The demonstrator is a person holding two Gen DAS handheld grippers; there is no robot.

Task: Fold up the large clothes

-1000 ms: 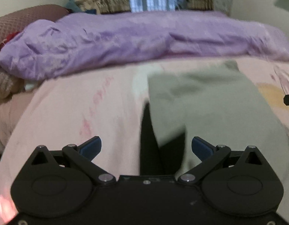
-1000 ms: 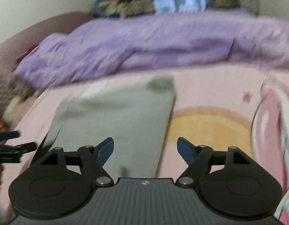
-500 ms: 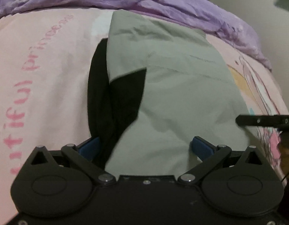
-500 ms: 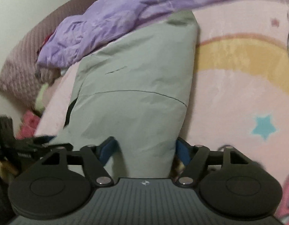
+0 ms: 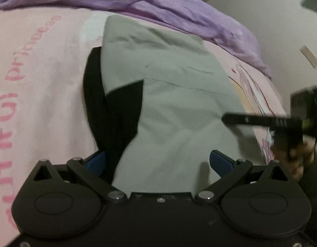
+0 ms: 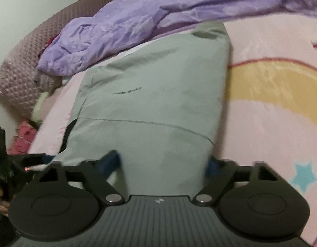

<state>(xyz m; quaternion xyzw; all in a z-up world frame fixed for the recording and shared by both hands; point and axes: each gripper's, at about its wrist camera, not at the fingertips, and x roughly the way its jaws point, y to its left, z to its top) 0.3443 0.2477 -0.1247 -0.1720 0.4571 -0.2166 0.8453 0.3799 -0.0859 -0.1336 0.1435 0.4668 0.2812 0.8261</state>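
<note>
A grey-green garment (image 5: 175, 103) with a black lining or panel (image 5: 115, 111) lies folded lengthwise on the pink bedsheet (image 5: 45, 78). My left gripper (image 5: 158, 162) is open just over the garment's near end, one blue fingertip by the black panel and the other over grey cloth. In the right wrist view the same garment (image 6: 150, 103) runs away from me. My right gripper (image 6: 162, 162) straddles its near right corner with its jaws closing; the blurred pads do not visibly press the cloth. The right gripper (image 5: 261, 121) also shows as a black bar at the left view's right side.
A crumpled purple duvet (image 6: 158, 14) lies along the far side of the bed. A brown quilted pillow (image 6: 24, 61) sits at the far left. The sheet carries a rainbow print (image 6: 277, 86) right of the garment. A pale wall (image 5: 281, 20) stands beyond.
Both grippers have tipped downward and come closer to the garment's near end. The window and curtains have left the views. The right jaws have narrowed a little.
</note>
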